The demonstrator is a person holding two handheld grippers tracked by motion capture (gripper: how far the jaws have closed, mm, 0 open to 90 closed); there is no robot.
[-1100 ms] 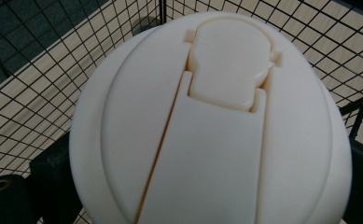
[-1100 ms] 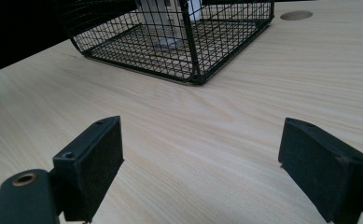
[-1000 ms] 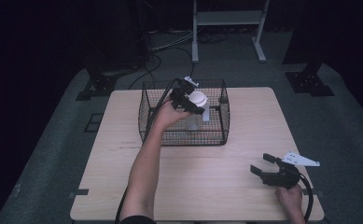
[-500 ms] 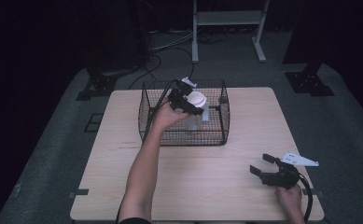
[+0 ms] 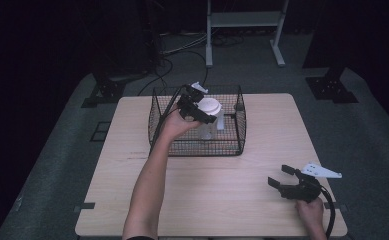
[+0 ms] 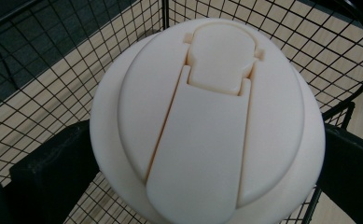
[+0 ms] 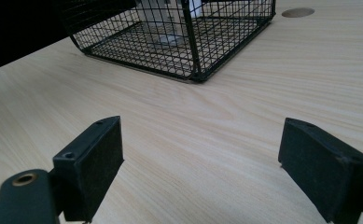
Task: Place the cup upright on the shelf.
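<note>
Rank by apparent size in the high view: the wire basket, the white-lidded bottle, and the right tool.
1. wire basket, clearly largest.
2. right tool and white-lidded bottle look similar in extent; the left tool partly covers the bottle, so they stay unranked.

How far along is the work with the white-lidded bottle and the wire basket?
Done: the left hand-held gripper has closed on the white-lidded bottle. In hand: the bottle is held at the wire basket. Left: release it. The right hand-held gripper rests open over the table.
</note>
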